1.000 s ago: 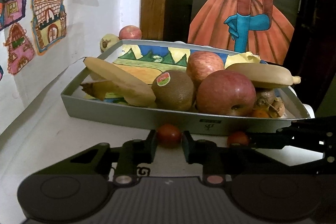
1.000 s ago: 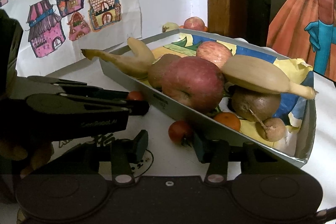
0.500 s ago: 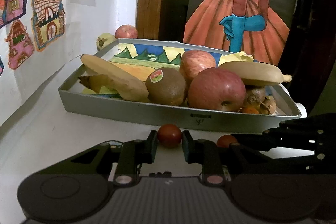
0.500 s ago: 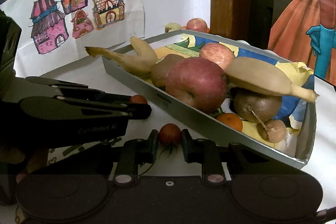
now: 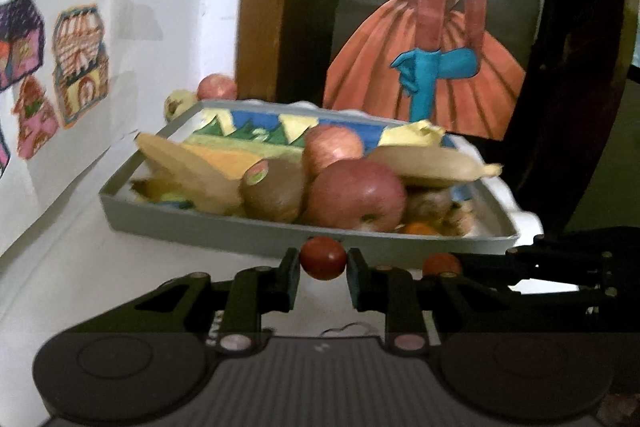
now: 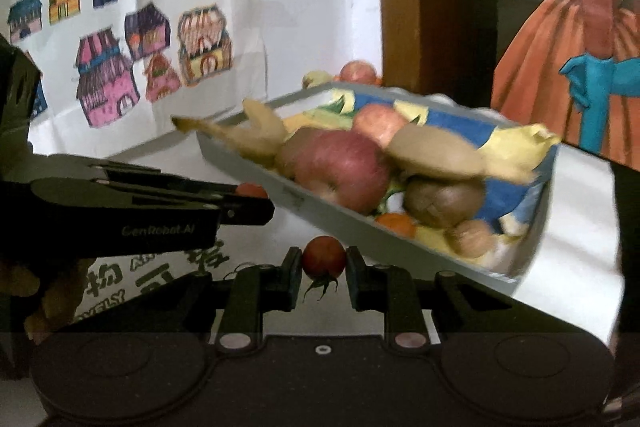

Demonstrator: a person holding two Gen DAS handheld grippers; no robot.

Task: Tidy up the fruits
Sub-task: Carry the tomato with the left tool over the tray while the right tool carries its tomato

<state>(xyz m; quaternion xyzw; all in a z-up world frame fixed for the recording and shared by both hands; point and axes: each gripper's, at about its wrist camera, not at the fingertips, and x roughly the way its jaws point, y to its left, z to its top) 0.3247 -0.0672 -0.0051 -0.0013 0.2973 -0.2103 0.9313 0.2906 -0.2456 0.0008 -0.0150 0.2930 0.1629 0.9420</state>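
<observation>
Each gripper carries one cherry tomato. The left gripper [image 5: 323, 269] has its jaws clenched on a cherry tomato [image 5: 323, 258], and the right gripper [image 6: 323, 269] grips a second tomato [image 6: 323, 257] the same way, its green stalk hanging below the jaws. Both fruits sit in front of the near wall of the grey tray [image 5: 224, 229], which stands toward the back of the table by the wall of drawings. In the right wrist view the left gripper lies just to the left, with its tomato peeping out at the tip.

The tray already holds the bigger fruit: a large red apple [image 5: 357, 195], a kiwi [image 5: 274, 189] with a sticker, bananas [image 5: 188, 173] and a small orange fruit [image 5: 418, 228] by the near wall. Two more fruits rest on the table beyond the tray's far left corner.

A cherry tomato is light, smooth and thin-skinned, so it will probably slip or split under a hard squeeze. Holding it across its widest part, as both jaws appear to do, seems safest, with only gentle pressure. When released it is likely to roll, so a low release into a gap among the fruit would suit it better than a drop from height.
</observation>
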